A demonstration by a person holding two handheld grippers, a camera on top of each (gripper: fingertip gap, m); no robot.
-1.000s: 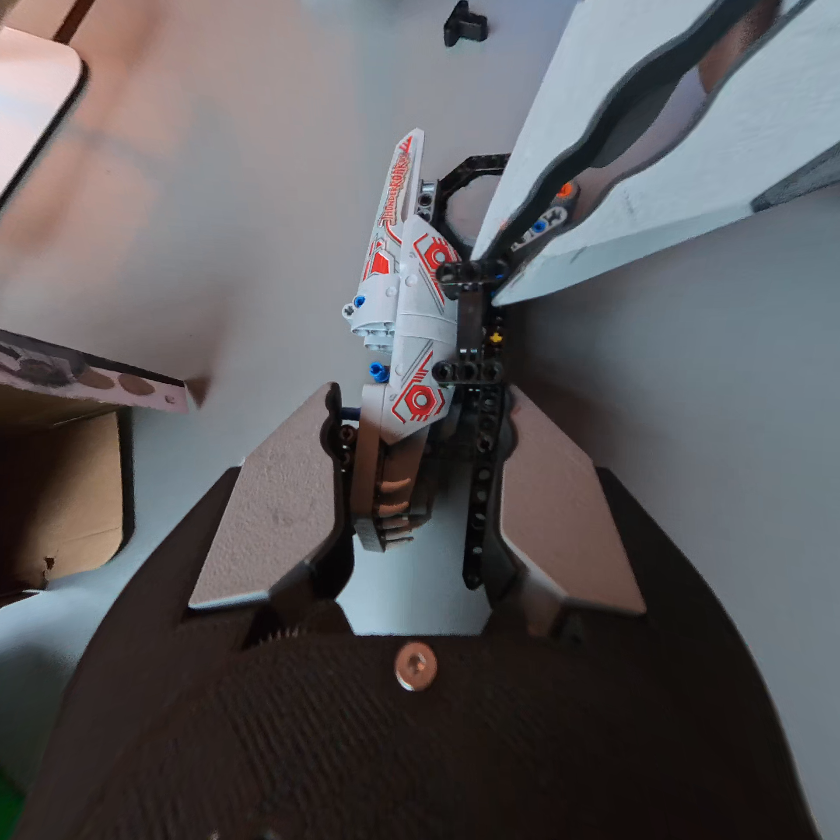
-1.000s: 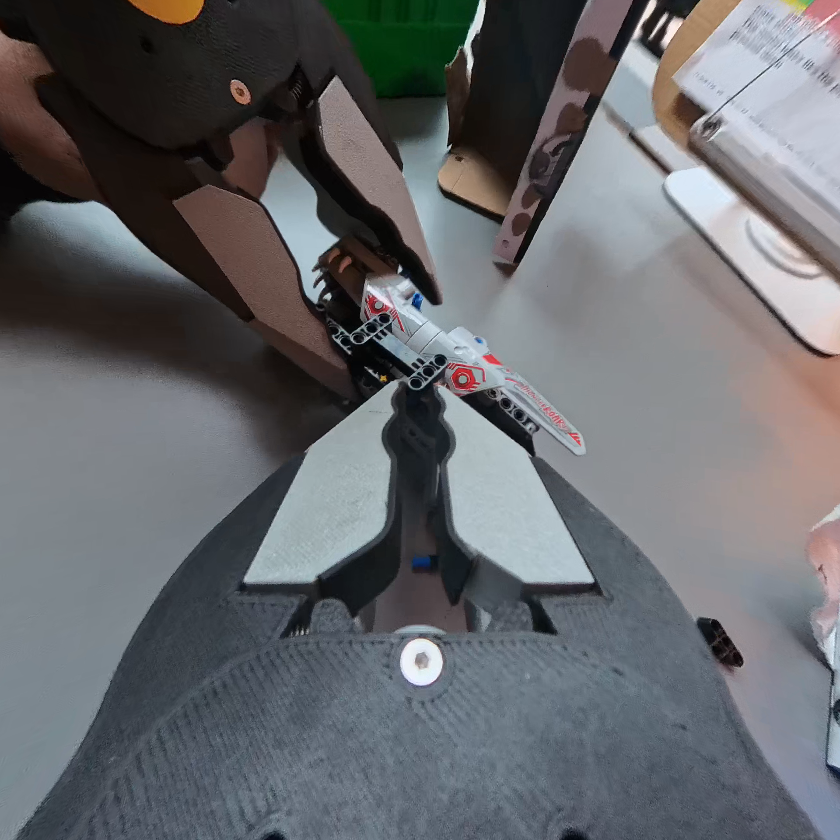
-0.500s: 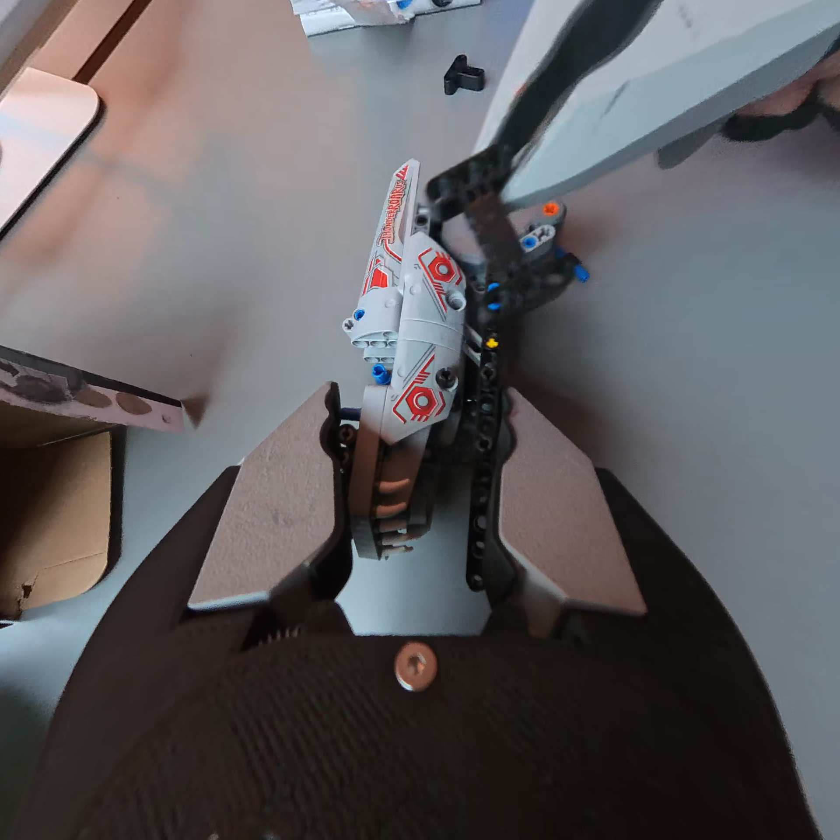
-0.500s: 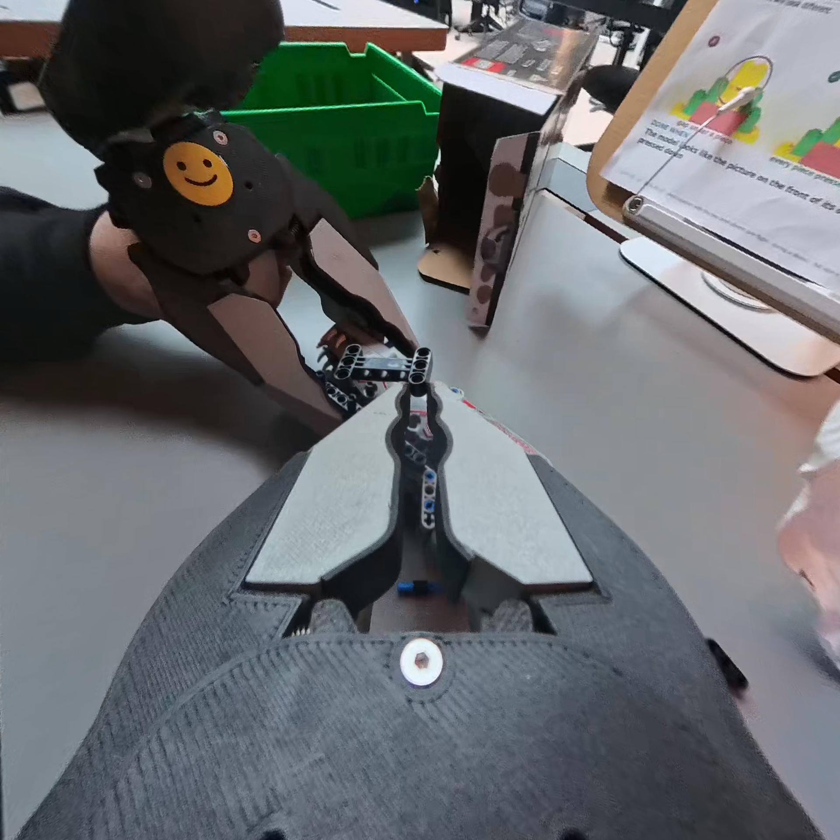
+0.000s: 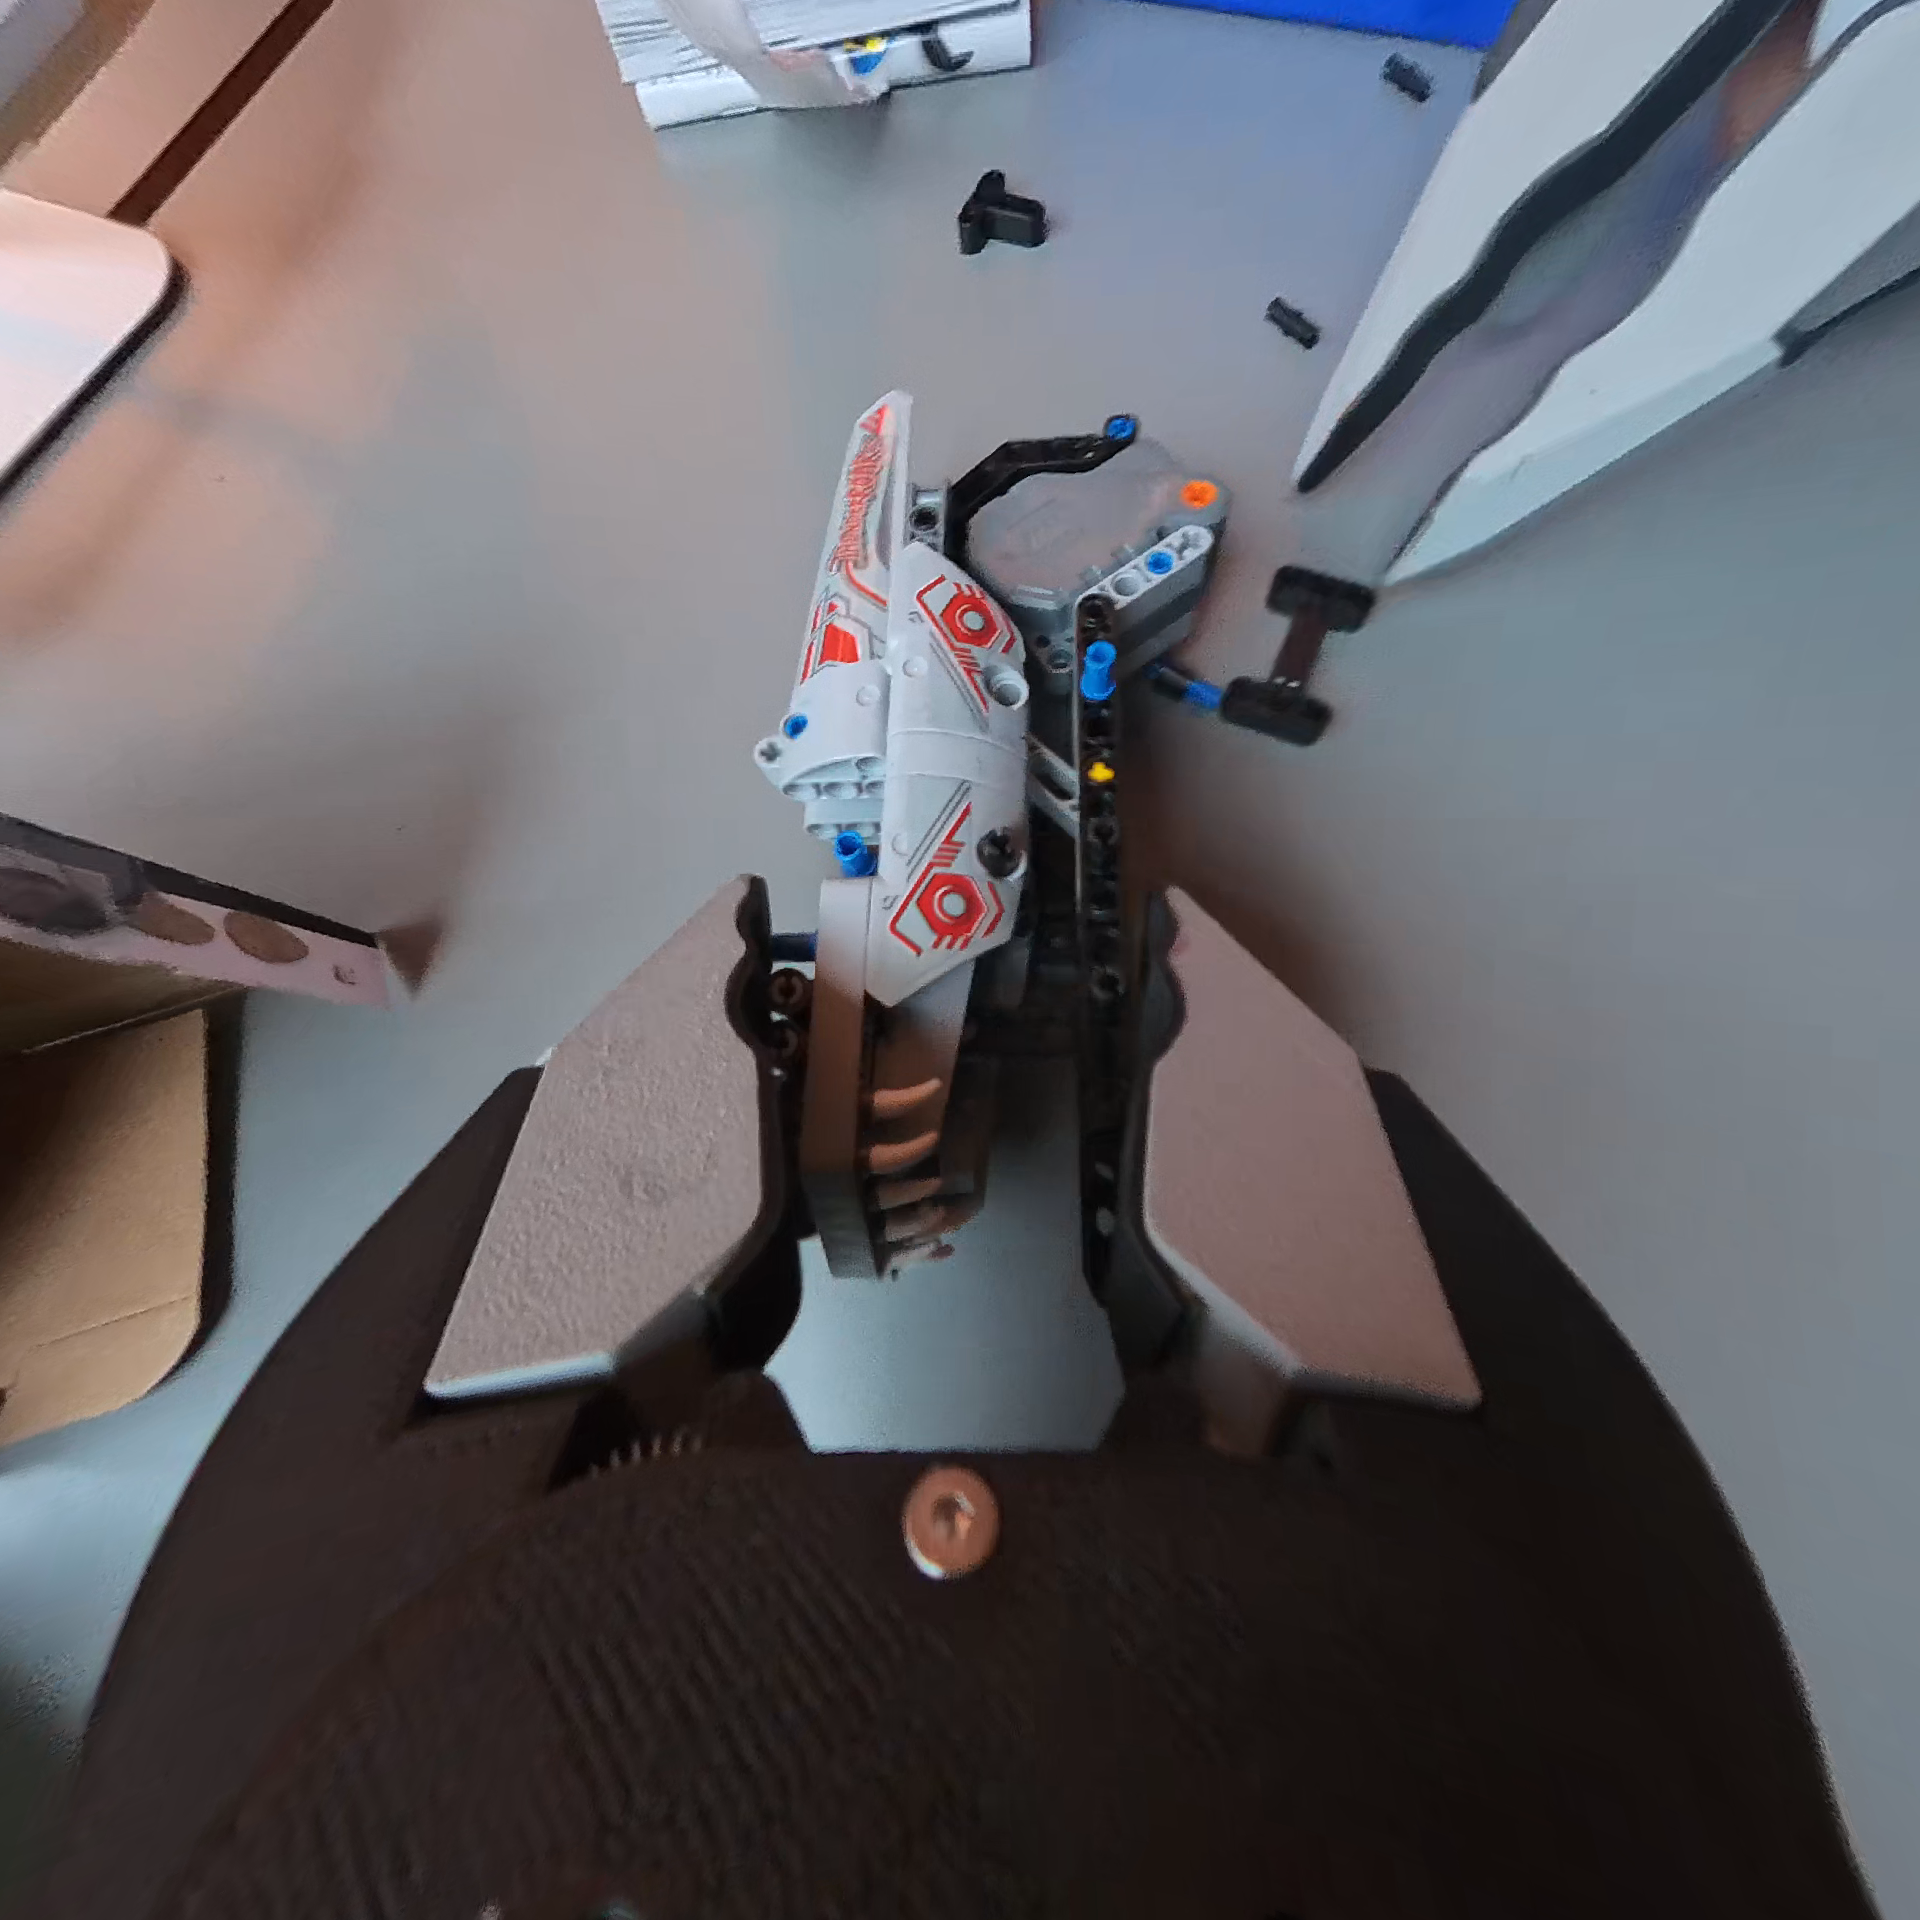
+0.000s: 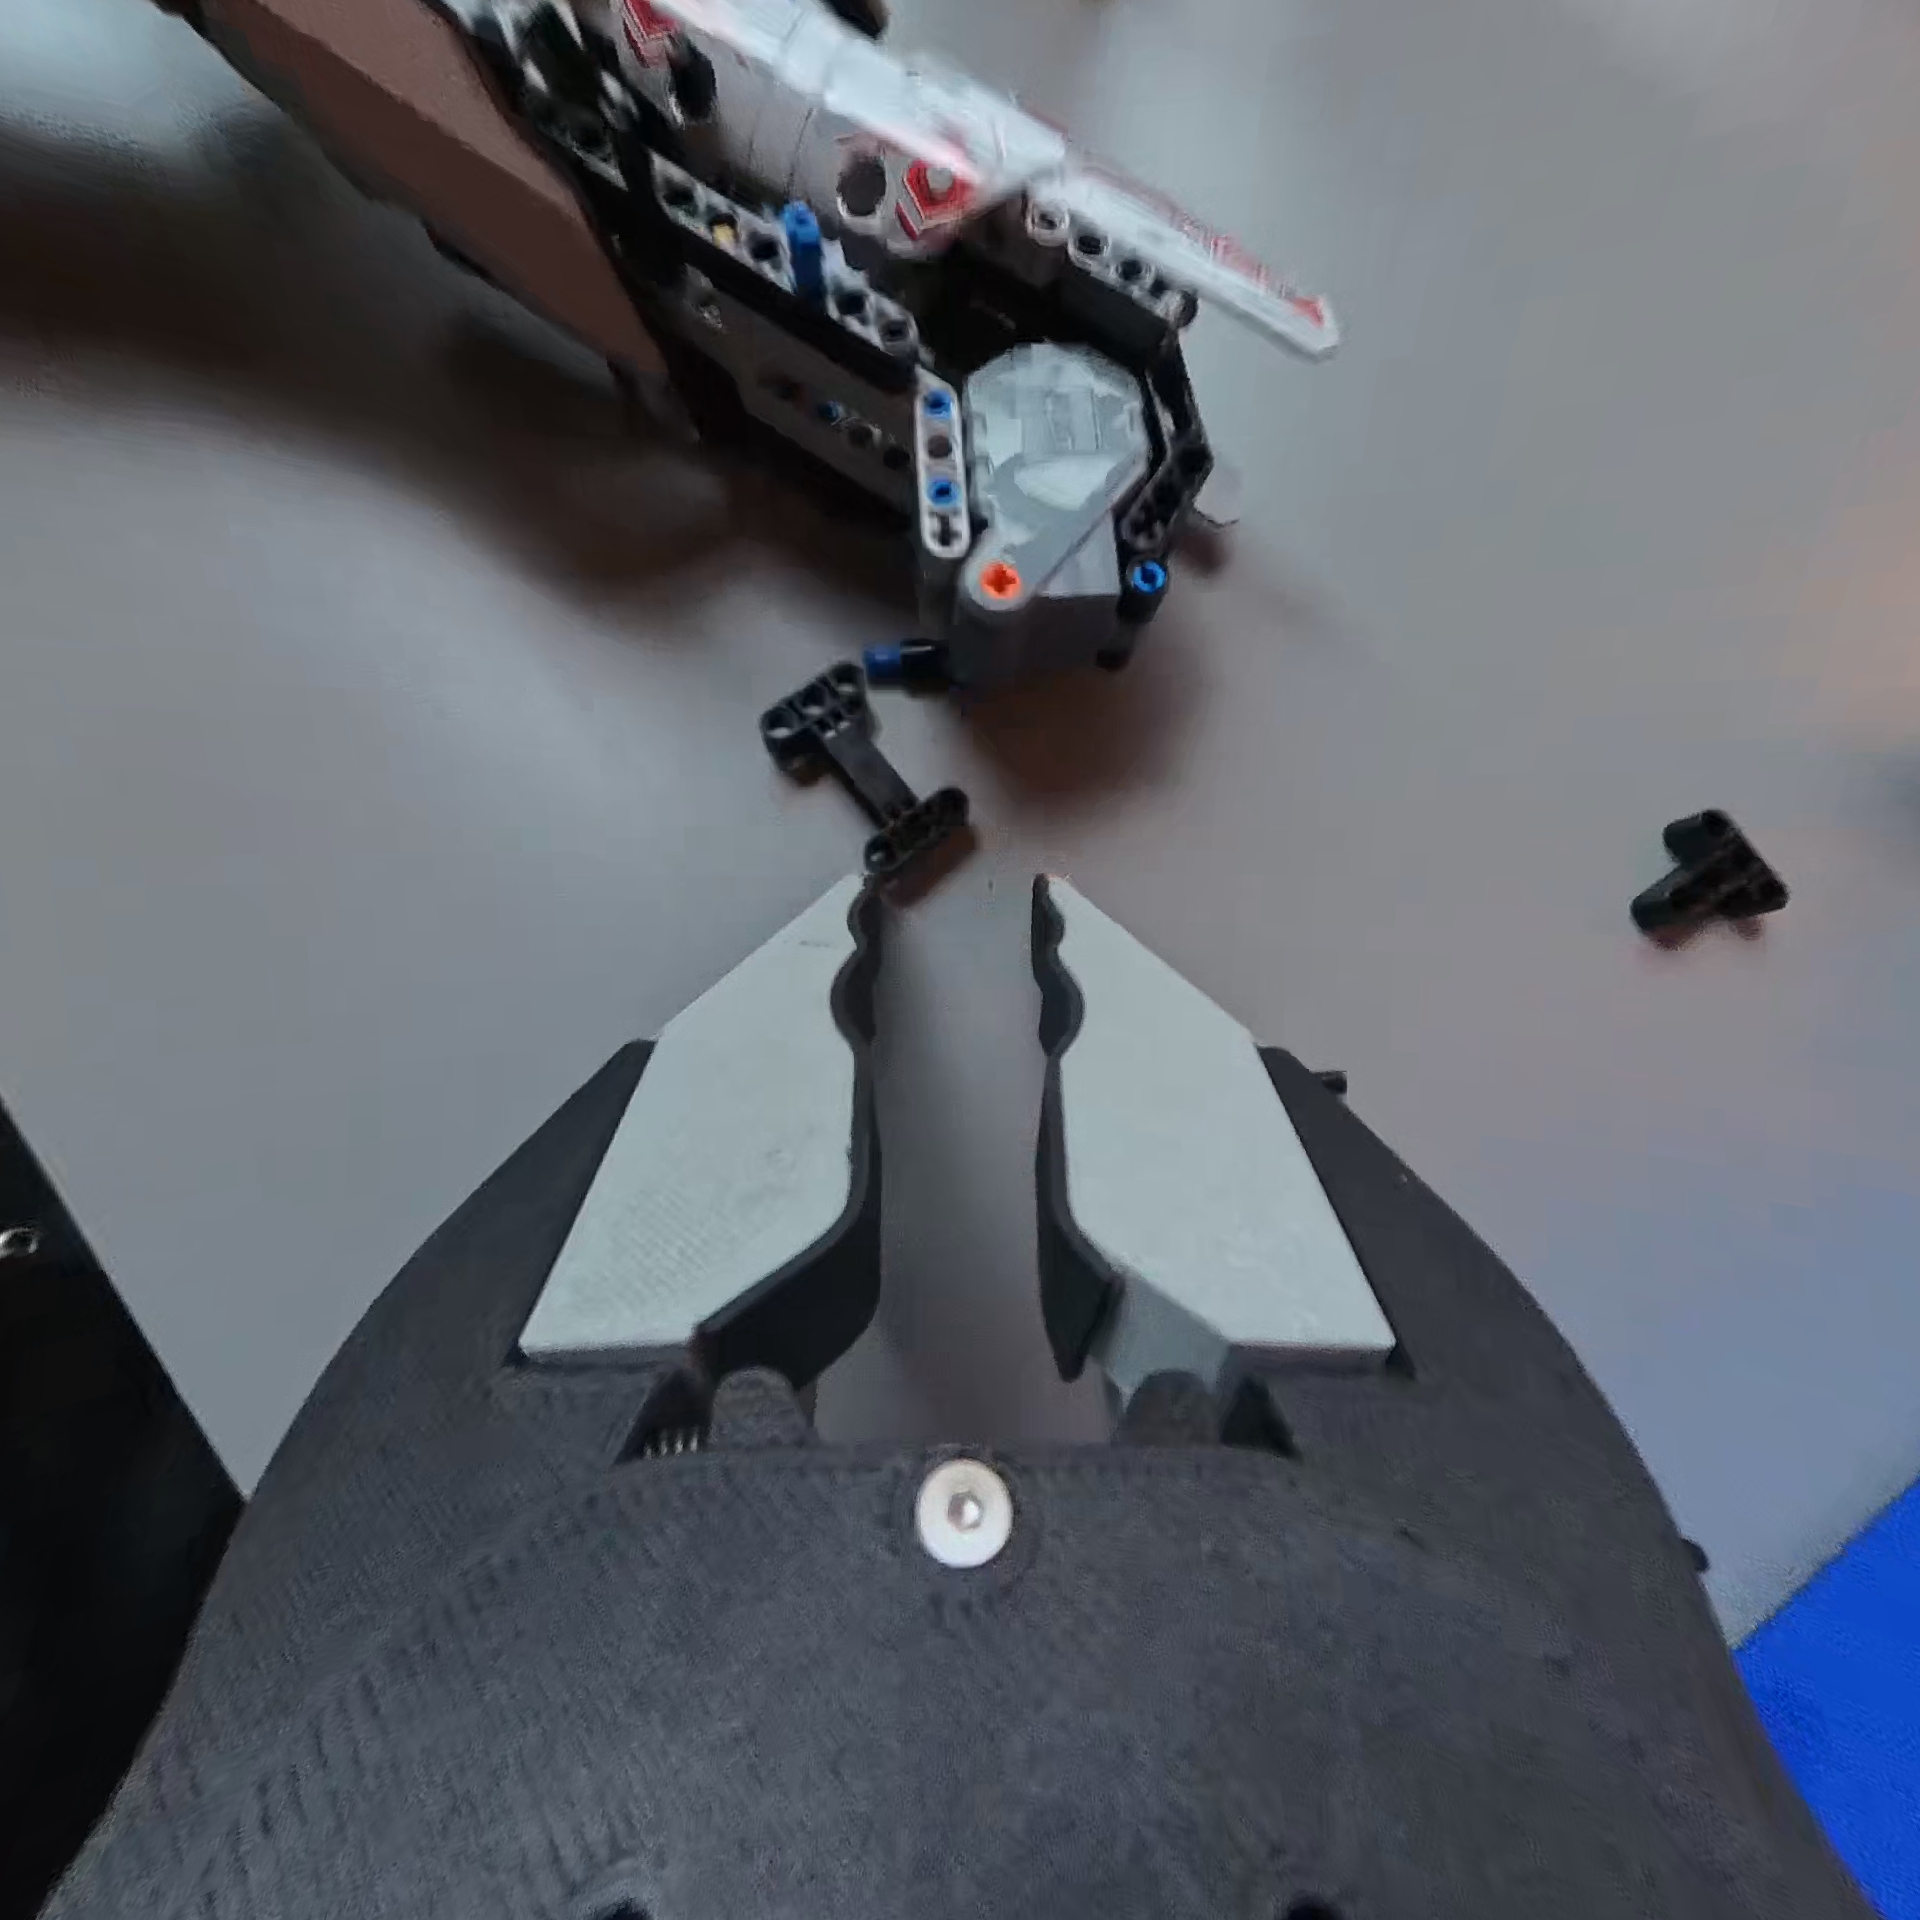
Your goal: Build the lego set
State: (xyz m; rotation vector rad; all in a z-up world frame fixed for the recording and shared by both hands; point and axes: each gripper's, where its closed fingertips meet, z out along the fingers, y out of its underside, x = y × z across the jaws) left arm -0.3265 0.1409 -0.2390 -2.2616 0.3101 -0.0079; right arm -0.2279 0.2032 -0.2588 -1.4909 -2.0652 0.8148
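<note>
The lego model has white panels with red markings, black beams and a grey motor block. It lies on the grey table. My left gripper is shut on its rear end. My right gripper is open and empty, with its fingertips just short of a black H-shaped beam piece. That piece lies flat on the table beside the model's motor end, next to a blue pin. In the left wrist view the piece lies right of the model, under the right gripper's fingers.
A black connector lies to the right, also in the left wrist view. Small black pins lie near it. A plastic bag on paper is at the far edge. A cardboard box stands left. A blue surface is near right.
My right gripper lifted the black H-shaped piece away from the model, then opened. The piece now lies on the table and the gripper has pulled back. The left gripper keeps its hold.
</note>
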